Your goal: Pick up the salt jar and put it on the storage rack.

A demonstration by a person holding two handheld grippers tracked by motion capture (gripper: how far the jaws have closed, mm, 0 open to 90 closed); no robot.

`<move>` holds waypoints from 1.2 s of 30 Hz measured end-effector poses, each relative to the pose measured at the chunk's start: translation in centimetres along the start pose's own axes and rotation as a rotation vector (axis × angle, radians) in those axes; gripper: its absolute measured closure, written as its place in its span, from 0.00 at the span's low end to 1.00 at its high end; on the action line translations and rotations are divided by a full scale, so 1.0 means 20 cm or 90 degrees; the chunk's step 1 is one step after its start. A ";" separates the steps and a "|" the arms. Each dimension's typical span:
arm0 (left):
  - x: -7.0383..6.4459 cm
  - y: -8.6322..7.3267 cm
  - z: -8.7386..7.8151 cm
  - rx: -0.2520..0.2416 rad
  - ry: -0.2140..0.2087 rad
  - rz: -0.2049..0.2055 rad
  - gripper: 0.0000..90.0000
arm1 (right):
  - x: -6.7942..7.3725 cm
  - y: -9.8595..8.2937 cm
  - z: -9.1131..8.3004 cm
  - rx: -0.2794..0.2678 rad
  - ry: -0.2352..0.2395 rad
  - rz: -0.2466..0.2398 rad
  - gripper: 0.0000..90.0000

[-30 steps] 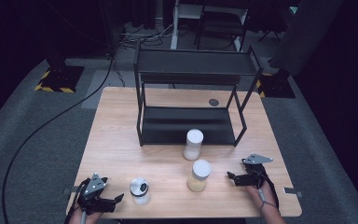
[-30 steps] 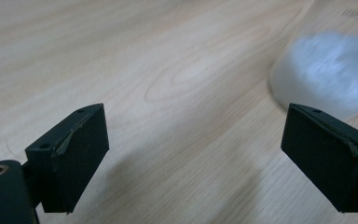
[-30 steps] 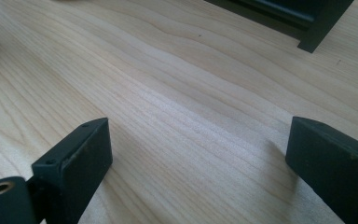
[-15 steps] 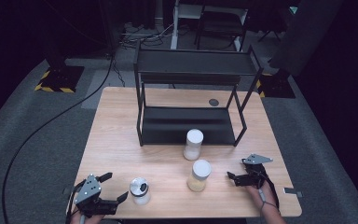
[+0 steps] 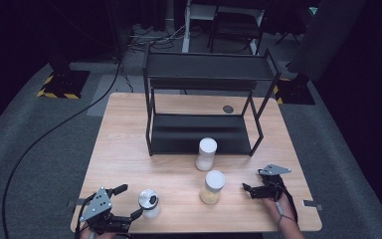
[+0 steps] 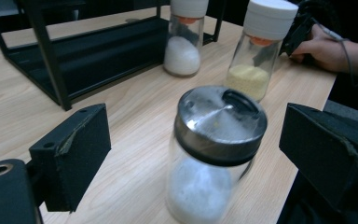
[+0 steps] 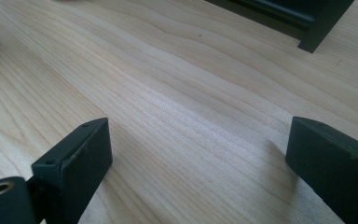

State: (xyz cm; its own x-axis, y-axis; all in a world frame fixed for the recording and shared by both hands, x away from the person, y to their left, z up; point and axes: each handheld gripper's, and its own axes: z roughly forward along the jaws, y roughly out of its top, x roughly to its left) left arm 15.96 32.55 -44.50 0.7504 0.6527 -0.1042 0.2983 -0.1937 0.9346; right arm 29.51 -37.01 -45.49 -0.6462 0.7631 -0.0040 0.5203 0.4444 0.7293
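Sliding forward since a moment ago, the left gripper [image 5: 129, 202] now has its wide-spread jaws flanking the metal-lidded jar [image 6: 213, 154] at the table's [image 5: 129, 149] near left edge, not touching it. Right gripper [image 5: 251, 188] rests wide, holding nothing.

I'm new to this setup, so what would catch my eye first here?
The black two-level rack at the back of the wooden table. Then three jars: two white-capped ones in front of it, and a metal-lidded jar of white powder standing between the open left gripper jaws, not yet touched.
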 end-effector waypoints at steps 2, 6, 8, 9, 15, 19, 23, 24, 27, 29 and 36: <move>-0.01 0.01 0.02 -0.001 -0.002 0.004 0.10 | 0.00 0.00 0.00 0.000 0.000 0.000 0.07; -0.02 0.03 0.06 0.001 -0.010 0.006 0.10 | 0.00 0.00 0.00 0.000 0.000 0.000 0.07; -0.02 0.04 0.08 -0.001 -0.014 0.007 0.10 | 0.00 0.00 0.00 0.000 0.000 0.000 0.07; -0.02 0.04 0.09 -0.002 -0.017 0.004 0.10 | 0.00 0.00 0.00 0.000 0.000 0.000 0.07; -0.03 0.07 0.16 -0.011 -0.037 0.014 0.09 | 0.00 0.00 0.00 0.000 0.001 -0.001 0.07; -0.05 0.08 0.20 -0.005 -0.041 0.019 0.09 | 0.00 0.00 0.00 0.000 0.001 -0.001 0.07; -0.06 0.08 0.21 0.008 -0.033 0.024 0.10 | 0.00 0.00 0.00 0.000 0.002 -0.001 0.07; -0.06 0.08 0.21 0.014 -0.029 0.027 0.10 | 0.00 0.00 0.00 0.000 0.002 -0.001 0.07; -0.06 0.08 0.22 0.028 -0.026 0.031 0.11 | 0.00 0.00 0.00 0.000 0.002 -0.001 0.07; -0.07 0.08 0.22 0.037 -0.021 0.033 0.11 | 0.00 0.00 0.00 0.000 0.002 -0.001 0.07; -0.07 0.05 0.27 0.075 -0.013 0.043 0.15 | 0.00 0.00 0.00 0.000 0.002 -0.001 0.07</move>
State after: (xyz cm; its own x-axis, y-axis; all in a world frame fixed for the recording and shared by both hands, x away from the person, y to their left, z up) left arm 18.40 27.62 -45.31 0.7827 0.6203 -0.0510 0.3135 -0.3221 0.8933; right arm 29.58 -37.04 -45.50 -0.6490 0.7608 -0.0038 0.5184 0.4459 0.7297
